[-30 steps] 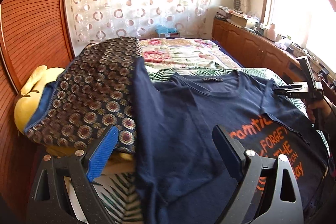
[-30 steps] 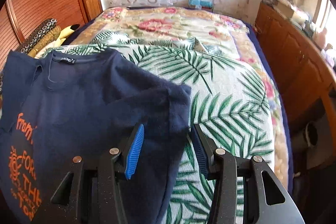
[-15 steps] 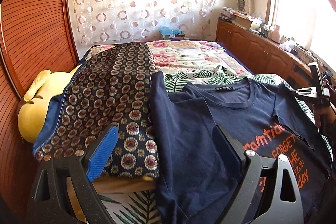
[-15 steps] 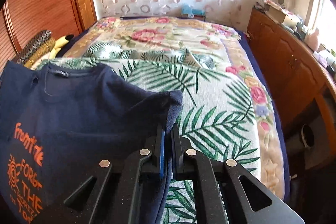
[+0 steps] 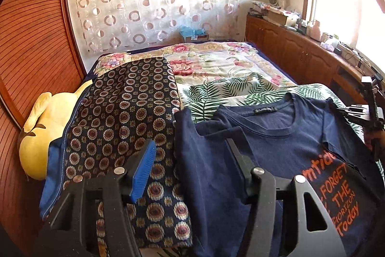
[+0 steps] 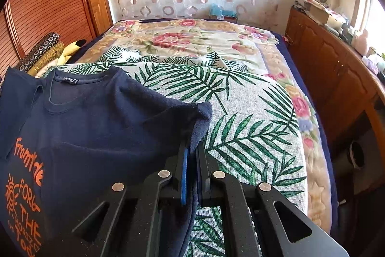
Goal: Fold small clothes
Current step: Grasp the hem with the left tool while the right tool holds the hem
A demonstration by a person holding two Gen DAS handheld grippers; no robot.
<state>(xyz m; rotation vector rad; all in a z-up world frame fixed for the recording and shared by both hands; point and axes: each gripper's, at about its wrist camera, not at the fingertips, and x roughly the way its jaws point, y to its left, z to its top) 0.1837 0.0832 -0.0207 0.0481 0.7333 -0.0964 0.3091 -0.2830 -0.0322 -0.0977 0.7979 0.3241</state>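
Navy T-shirt [image 6: 101, 131] lies front-up on the palm-leaf cover [image 6: 252, 117] of the bed, its orange print facing me. My right gripper [image 6: 192, 158] pinches the sleeve edge, pads pressed tight on the cloth. My left gripper [image 5: 190, 155] is closing over the other sleeve, fabric between the jaws but not yet squeezed. Just beside lies a patterned cloth [image 5: 125, 112].

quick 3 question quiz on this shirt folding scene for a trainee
1. True or false: the right gripper is shut on the navy blue cotton T-shirt.
2. The lettering printed on the shirt is: A white, B orange, C green?
3. What lies between the closing jaws of the left gripper?

Key: 1 true, on the sleeve edge. 2 B. 3 The shirt's other side edge, beside the dark medallion-patterned folded cloth; pads not yet pressing.
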